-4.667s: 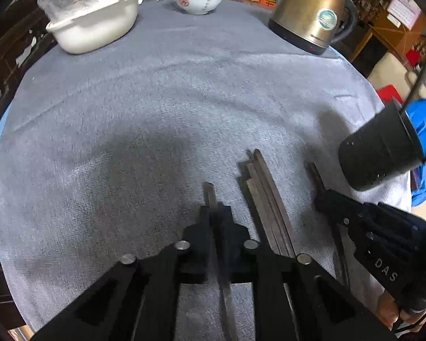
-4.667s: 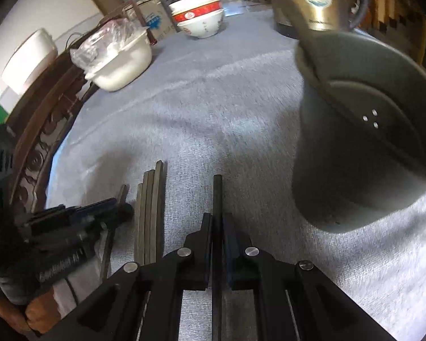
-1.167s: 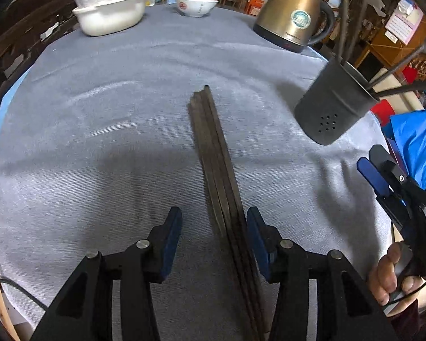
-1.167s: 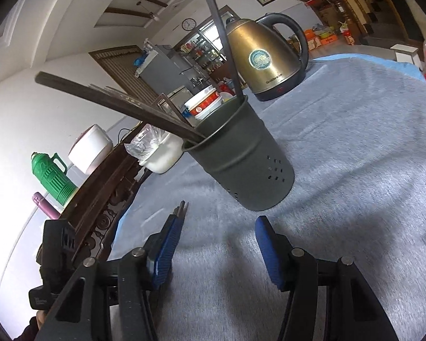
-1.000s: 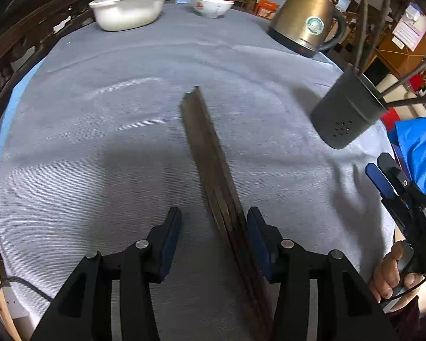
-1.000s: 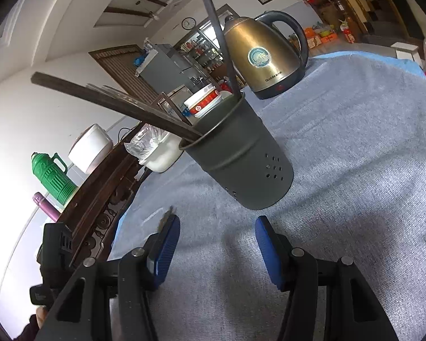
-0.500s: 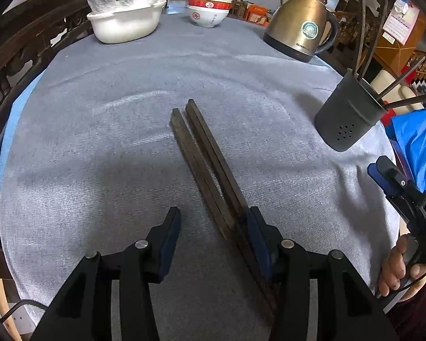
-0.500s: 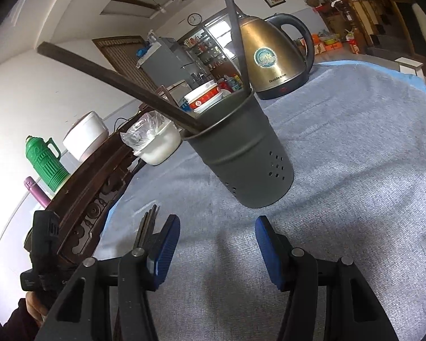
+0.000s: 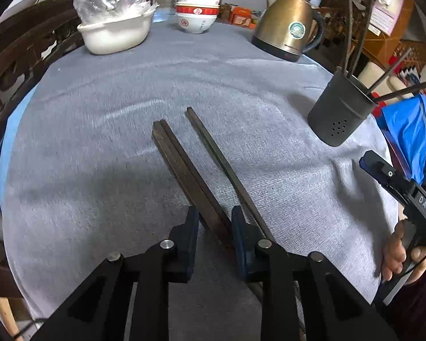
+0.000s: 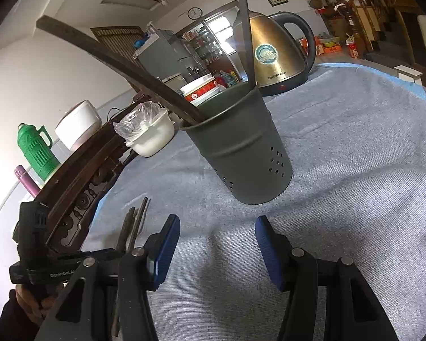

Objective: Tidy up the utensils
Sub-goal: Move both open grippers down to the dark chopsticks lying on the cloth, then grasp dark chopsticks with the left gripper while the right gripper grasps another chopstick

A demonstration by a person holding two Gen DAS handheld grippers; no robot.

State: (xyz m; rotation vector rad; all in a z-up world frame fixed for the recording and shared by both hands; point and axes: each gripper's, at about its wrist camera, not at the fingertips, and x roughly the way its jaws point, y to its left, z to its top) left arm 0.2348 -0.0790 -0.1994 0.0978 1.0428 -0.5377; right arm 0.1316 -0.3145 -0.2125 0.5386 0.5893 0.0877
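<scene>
Three dark chopsticks lie on the grey tablecloth. A pair runs slantwise between the jaws of my left gripper, which are closing around it; a little cloth still shows beside the pair. The single chopstick lies just outside the right finger. The grey perforated holder stands upright with several chopsticks leaning out of it. My right gripper is open and empty, just short of the holder. The holder stands to the right in the left wrist view.
A brass kettle, stacked bowls and a white basin with a plastic bag stand at the far edge. Carved dark wood borders the left side. Blue fabric lies beyond the right edge.
The left jaws have narrowed around two chopsticks. The bundle has split, with one stick now apart on the right. The right gripper has stayed open by the holder.
</scene>
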